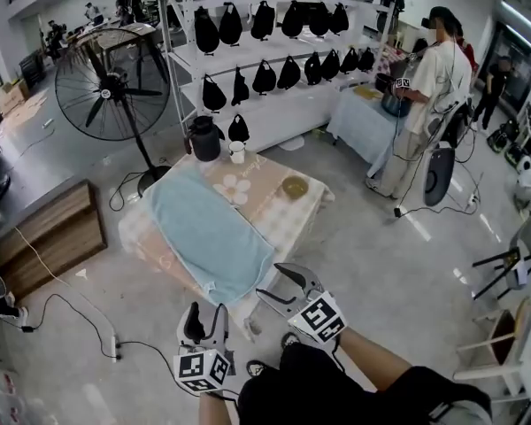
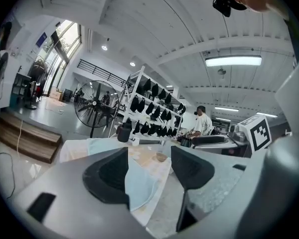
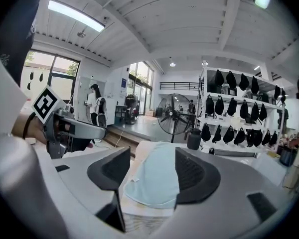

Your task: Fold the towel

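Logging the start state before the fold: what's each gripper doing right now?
Left gripper: jaws open, holding nothing.
Right gripper: jaws open, holding nothing; the towel lies ahead, not gripped.

The person is wearing a black top (image 1: pixel 323 390). The left gripper (image 1: pixel 205 310) and right gripper (image 1: pixel 268 282) are showing silver-grey shells with black ribbed pads (image 3: pixel 192 176), and each is carrying a white cube (image 1: pixel 319 317) printed with black square markers.
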A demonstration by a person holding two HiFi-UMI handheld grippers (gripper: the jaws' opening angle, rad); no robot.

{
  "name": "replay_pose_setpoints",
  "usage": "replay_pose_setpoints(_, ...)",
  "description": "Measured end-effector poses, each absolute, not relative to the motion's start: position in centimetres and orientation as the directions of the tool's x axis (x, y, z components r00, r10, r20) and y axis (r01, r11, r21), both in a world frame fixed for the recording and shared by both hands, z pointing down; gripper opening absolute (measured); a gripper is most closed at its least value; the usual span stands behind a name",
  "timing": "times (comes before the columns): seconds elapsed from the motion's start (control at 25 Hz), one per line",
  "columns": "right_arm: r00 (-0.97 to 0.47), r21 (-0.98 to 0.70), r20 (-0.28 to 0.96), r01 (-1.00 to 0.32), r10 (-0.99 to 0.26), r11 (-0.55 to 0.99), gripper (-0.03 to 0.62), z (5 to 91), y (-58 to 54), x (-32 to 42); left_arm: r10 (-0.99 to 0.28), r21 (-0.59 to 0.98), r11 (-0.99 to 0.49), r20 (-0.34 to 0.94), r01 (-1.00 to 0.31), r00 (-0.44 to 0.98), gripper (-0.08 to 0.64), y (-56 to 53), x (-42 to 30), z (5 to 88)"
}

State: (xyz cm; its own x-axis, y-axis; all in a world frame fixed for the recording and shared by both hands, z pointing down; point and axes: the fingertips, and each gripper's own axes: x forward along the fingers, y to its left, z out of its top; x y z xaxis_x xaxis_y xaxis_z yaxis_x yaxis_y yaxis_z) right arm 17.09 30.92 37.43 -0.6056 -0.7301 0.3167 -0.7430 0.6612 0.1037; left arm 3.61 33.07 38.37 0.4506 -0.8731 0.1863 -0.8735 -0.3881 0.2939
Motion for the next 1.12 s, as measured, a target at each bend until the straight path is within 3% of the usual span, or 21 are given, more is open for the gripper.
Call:
replay_pose_setpoints(0.4,-0.594,0.021,0.407,-0.753,-0.694,0.657,0.259,42.2,21.1,21.5,-0.855,0.312,-0.342,0.288,-0.886,0.431,0.252,23.5,3.4,43.2)
replay_pose_setpoints(0.64,-0.674,-0.053,0.495,-0.653,-0.548,0.755,0.259,46.8,15.6,23.3,-0.753,0.366,-0.368,0.421,-0.854,0.505,0.252,18.8,7.0,49.1)
replay_pose_setpoints(0.84,-0.725,-0.197,0.549,-0.596,-0.416,0.779,0.259,52.2,13.9,24.5,-0.677,0.354,-0.289,0.581,-0.890,0.451,0.252,19.0,7.7,54.9)
replay_pose_setpoints(1.12,-0.739,-0.244,0.626,-0.489,-0.250,0.837,0.259,59.4,12.9,24.5,-0.588,0.318,-0.246,0.702,-0.916,0.402,0.252,19.6,7.7,60.9)
